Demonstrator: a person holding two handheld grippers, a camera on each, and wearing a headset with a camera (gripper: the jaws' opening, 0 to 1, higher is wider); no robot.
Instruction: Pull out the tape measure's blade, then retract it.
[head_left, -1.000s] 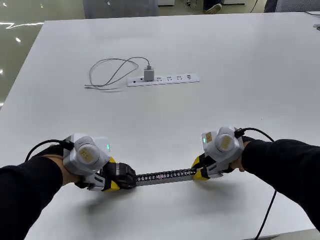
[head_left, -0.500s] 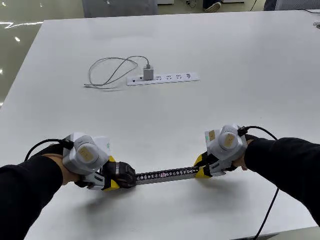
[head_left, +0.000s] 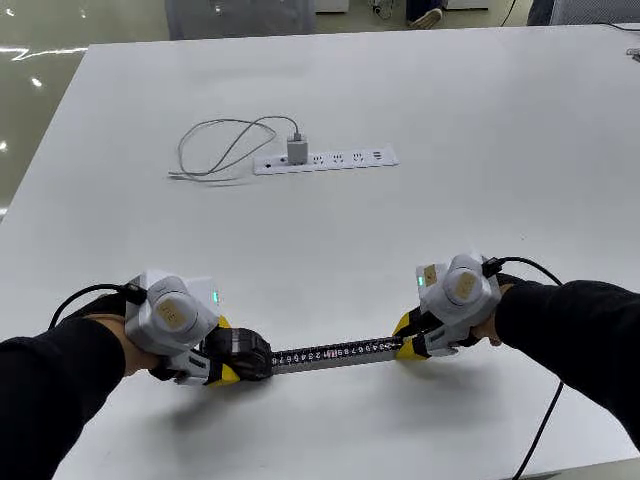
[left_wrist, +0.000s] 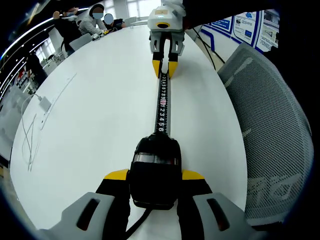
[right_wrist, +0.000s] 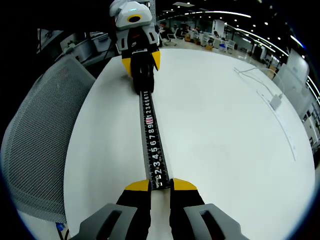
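On the white table (head_left: 420, 220), the left gripper (head_left: 228, 350) clamps the black tape measure case (head_left: 252, 352). Its blade (head_left: 330, 352) runs rightward, tip pinched by the right gripper (head_left: 403, 337). Step 1 of 2 looks underway; retraction remains.

Head view: large white matte tabletop (head_left: 480, 110) spans frame. Glossy grey-green floor (head_left: 30, 110) at left, with white glare streaks. Grey mesh-backed office chair (left_wrist: 270, 130) just beside table edge. Blue-and-white wall posters (left_wrist: 250, 22) beyond chair. Long ceiling strip lights (right_wrist: 220, 13) over open office with distant desks (right_wrist: 200, 37). White power strip (head_left: 325, 158) with thin grey cable (head_left: 215, 140) lies mid-table.
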